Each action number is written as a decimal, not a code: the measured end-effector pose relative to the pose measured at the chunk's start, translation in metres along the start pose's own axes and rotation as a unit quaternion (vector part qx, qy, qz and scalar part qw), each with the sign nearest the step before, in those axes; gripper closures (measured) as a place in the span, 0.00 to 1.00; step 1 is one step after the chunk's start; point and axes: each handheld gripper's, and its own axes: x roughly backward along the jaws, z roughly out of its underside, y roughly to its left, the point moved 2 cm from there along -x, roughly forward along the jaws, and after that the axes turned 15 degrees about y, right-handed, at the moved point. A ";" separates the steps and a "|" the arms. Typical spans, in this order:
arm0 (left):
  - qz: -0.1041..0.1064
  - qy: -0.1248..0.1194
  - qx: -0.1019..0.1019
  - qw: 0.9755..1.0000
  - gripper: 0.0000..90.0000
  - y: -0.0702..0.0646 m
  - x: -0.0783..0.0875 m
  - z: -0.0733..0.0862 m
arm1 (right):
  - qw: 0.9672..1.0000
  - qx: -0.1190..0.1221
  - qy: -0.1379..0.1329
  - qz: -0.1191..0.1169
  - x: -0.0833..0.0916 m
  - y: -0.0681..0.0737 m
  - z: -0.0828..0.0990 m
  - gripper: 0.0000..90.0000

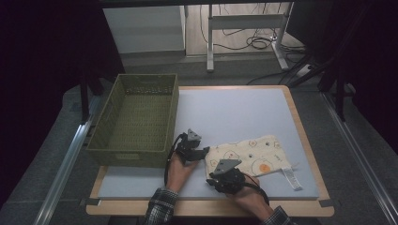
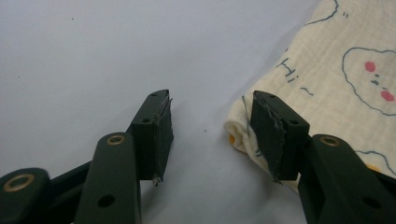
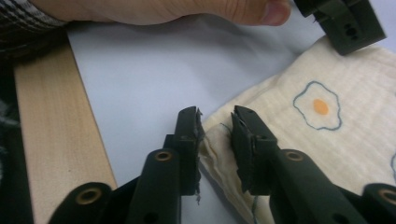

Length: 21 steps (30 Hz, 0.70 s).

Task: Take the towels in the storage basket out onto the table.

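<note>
Lying flat on the grey-topped bench [image 1: 225,112], the cream printed muslin cloth [image 1: 248,154] sits right of the green woven basket [image 1: 136,119]. Left gripper [image 2: 210,126] jaws stand apart at one cloth corner; right gripper [image 3: 215,135] jaws straddle another corner, narrowly apart.

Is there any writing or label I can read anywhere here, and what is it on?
"Hi ~" in blue, printed on the cream cloth, beside a drawn face.
The white tag at the cloth's corner: too small to read.
The plate on the green basket front: blurred, unreadable.
</note>
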 end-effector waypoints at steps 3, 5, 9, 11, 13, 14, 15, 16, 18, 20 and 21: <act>-0.001 0.001 0.000 1.000 0.54 0.000 0.000 0.000 | 1.000 -0.011 -0.006 0.000 0.000 -0.002 0.002 0.91; -0.002 0.001 -0.001 1.000 0.54 0.000 0.000 0.000 | 1.000 -0.019 -0.007 -0.008 0.000 -0.005 0.003 0.93; -0.005 0.001 -0.001 1.000 0.55 0.000 0.000 0.000 | 0.999 -0.033 -0.011 -0.030 0.000 -0.010 0.003 0.94; -0.005 0.001 -0.001 1.000 0.56 -0.001 0.000 0.000 | 0.999 -0.034 -0.012 -0.031 0.000 -0.011 0.004 0.94; -0.004 0.001 -0.003 1.000 0.59 -0.001 0.000 0.000 | 0.999 -0.036 -0.013 -0.035 0.000 -0.011 0.004 0.94; -0.002 0.001 -0.012 1.000 0.62 -0.002 0.001 0.000 | 0.999 -0.037 -0.014 -0.036 0.000 -0.011 0.004 0.94; 0.003 0.000 -0.017 1.000 0.69 -0.004 0.001 0.000 | 0.998 -0.039 -0.014 -0.039 0.000 -0.012 0.004 0.94; 0.006 0.000 -0.022 1.000 0.73 -0.005 0.001 0.000 | 0.998 -0.039 -0.015 -0.041 0.000 -0.012 0.004 0.94; 0.018 0.001 -0.029 0.999 0.84 -0.006 0.001 0.000 | 0.998 -0.038 -0.013 -0.042 0.000 -0.013 0.004 0.94; 0.020 0.001 -0.031 0.999 0.90 -0.008 0.001 0.000 | 0.999 -0.036 -0.011 -0.040 0.001 -0.012 0.003 0.94; 0.014 0.000 -0.035 0.999 0.93 -0.009 0.001 0.000 | 0.999 -0.034 -0.011 -0.040 0.001 -0.012 0.003 0.94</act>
